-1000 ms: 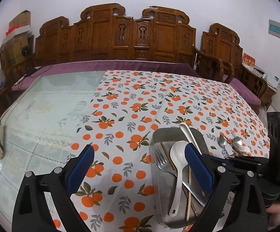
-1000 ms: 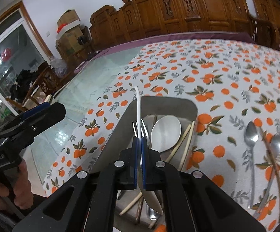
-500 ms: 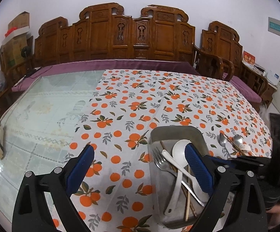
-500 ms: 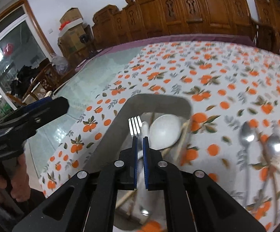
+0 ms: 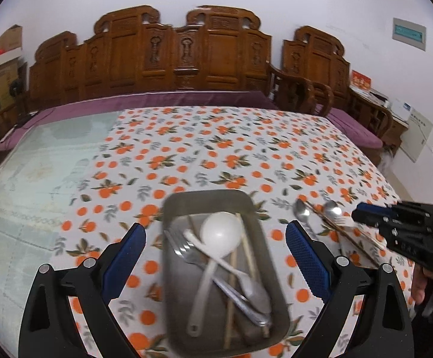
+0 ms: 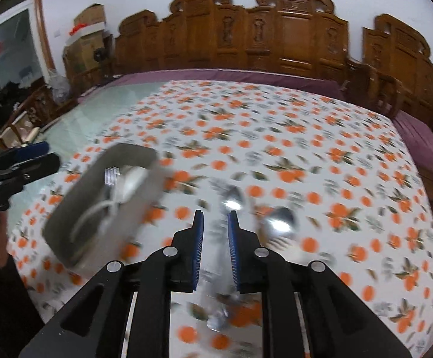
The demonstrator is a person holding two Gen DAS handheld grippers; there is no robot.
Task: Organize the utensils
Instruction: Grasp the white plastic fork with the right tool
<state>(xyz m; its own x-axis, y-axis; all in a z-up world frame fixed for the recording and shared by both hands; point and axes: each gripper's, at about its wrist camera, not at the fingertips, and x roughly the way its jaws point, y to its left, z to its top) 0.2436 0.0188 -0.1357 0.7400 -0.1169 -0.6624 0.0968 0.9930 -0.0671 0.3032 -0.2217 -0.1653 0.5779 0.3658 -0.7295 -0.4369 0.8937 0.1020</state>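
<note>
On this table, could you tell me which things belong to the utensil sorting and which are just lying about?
Part of the job: metal tray with white ladle and fork; loose metal spoons; chopsticks.
Lying about: cardboard boxes; carved wooden bench.

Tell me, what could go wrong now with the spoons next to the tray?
1. The spoons lie tangled with chopsticks and a small fork, so the right gripper, open over one spoon, might drag the others along.
2. The tray already holds a crossed pile, so another piece could slide over its rim.
3. The right view is blurred from fast moving, so the grab may miss.
</note>
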